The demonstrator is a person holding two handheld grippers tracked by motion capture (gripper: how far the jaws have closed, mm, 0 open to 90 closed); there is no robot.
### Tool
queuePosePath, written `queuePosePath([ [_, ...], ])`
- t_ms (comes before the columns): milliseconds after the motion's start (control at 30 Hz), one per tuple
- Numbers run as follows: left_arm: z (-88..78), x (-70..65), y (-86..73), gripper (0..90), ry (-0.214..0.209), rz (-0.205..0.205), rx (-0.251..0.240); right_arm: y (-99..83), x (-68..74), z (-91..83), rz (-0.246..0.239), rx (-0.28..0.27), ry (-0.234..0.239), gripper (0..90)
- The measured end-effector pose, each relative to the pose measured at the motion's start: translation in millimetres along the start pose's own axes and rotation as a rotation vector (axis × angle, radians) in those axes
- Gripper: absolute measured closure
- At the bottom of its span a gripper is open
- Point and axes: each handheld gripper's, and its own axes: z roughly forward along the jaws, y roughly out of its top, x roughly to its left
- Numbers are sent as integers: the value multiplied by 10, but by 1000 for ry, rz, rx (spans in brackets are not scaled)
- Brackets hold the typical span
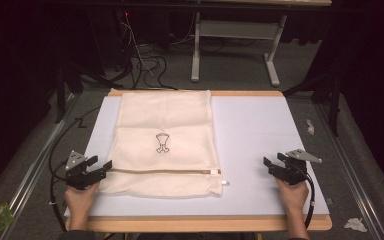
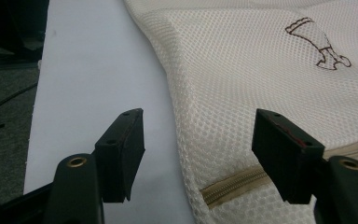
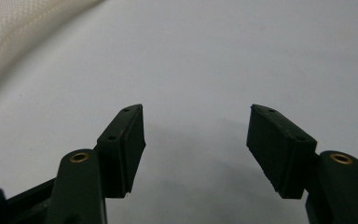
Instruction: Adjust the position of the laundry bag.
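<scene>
Cream mesh bag [image 1: 164,145] flat on white board [image 1: 260,135]; left gripper [image 1: 99,168] agape at near-left zipper [image 1: 165,171] corner; right gripper [image 1: 275,162] agape, well right; floor cables [image 1: 145,62] beyond.

— What am I looking at by my left gripper [image 1: 101,167]?

— A cream mesh laundry bag [image 1: 164,142], flat and closed. Its near left corner lies between my spread jaws, untouched. A tan zipper [image 2: 233,183] runs beneath the right jaw; a small brown emblem [image 2: 319,46] sits further ahead. My right gripper [image 1: 275,161] is well apart from it.
</scene>
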Motion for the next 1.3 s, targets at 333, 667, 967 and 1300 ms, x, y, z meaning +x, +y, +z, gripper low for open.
queuePosePath([
  [333, -1, 6, 1, 354, -11, 0, 3, -3, -32, -7, 32, -9, 5, 372],
  [667, -12, 12, -4, 360, -15, -9, -11, -2, -14, -7, 21, -6, -6, 390],
  [967, -27, 1, -13, 351, 2, -3, -28, 6, -1, 13, 7, 11, -12, 389],
  [1300, -32, 31, -6, 302, -4, -26, -32, 10, -24, 7, 34, 12, -13, 373],
])
